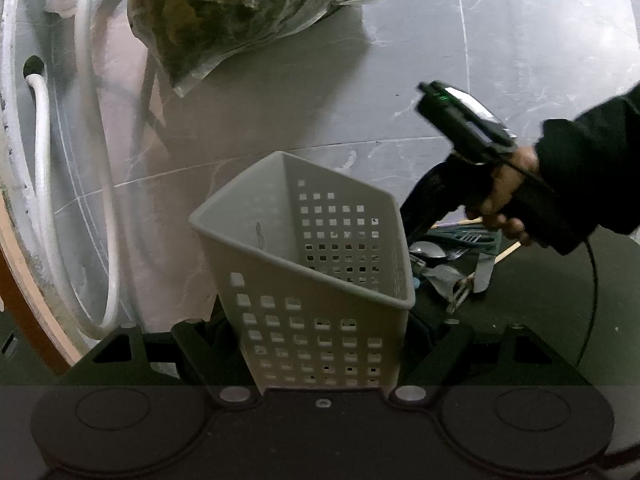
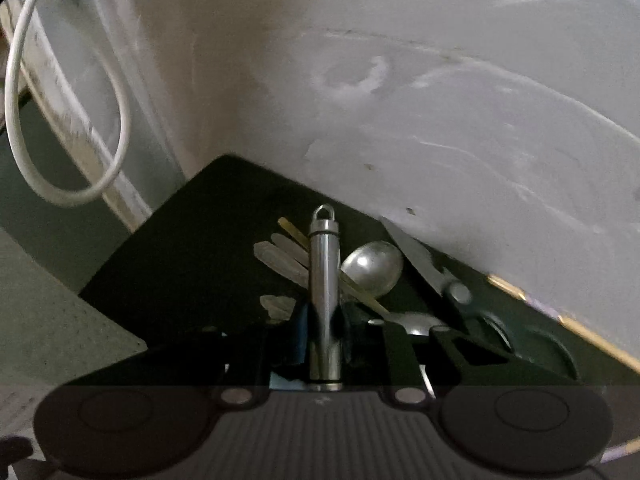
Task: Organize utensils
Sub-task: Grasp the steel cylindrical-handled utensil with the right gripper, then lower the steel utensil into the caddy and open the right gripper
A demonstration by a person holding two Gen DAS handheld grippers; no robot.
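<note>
A white perforated basket (image 1: 312, 280) stands tilted between the fingers of my left gripper (image 1: 320, 344), which is shut on its lower walls. To the right of the basket a pile of utensils (image 1: 444, 256) lies on a black mat. In the right wrist view my right gripper (image 2: 325, 328) is shut on a steel cylindrical handle (image 2: 325, 264) with a ring at its far end. Around it lie a metal spoon (image 2: 372, 268), a knife (image 2: 420, 256) and several pale flat handles (image 2: 284, 256). A person's hand (image 1: 504, 196) holds the right gripper above the pile.
A plastic bag of dark greens (image 1: 240, 12) lies on the grey marbled surface at the back. White hoses (image 1: 44, 152) run along the left edge. A thin wooden stick (image 2: 560, 320) lies at the right edge of the black mat (image 2: 192, 248).
</note>
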